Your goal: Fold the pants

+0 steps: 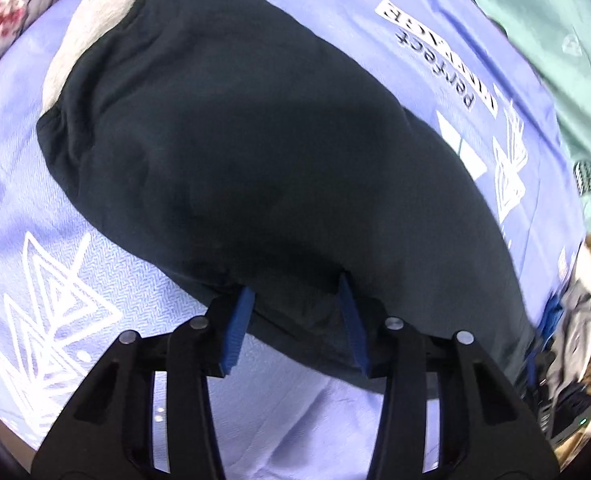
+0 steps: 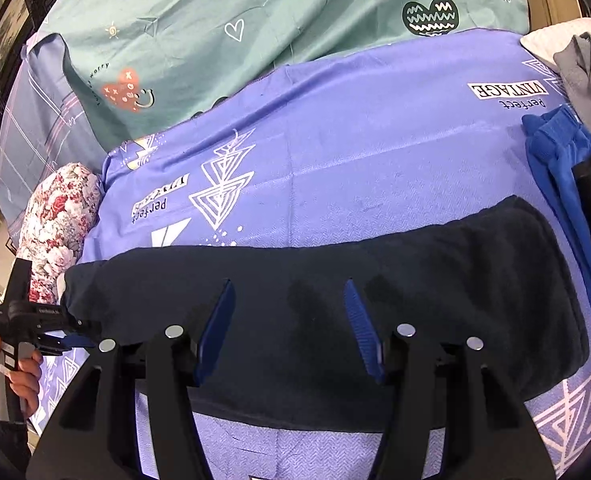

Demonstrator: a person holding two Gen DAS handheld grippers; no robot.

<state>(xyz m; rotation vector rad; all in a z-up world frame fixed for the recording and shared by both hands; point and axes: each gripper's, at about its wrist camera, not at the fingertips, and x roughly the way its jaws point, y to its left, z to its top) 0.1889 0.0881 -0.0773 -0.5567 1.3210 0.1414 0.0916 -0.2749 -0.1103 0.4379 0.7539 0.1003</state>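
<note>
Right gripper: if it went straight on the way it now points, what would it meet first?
Most likely the dark pants lying flat on the purple sheet. The right gripper hangs over their middle with jaws apart and nothing between; depth is unclear.

Dark pants (image 2: 315,280) lie folded across the purple sheet (image 2: 355,152), the right claw (image 2: 289,328) hovering open above them while the left claw (image 2: 71,340) meets their left end.
</note>
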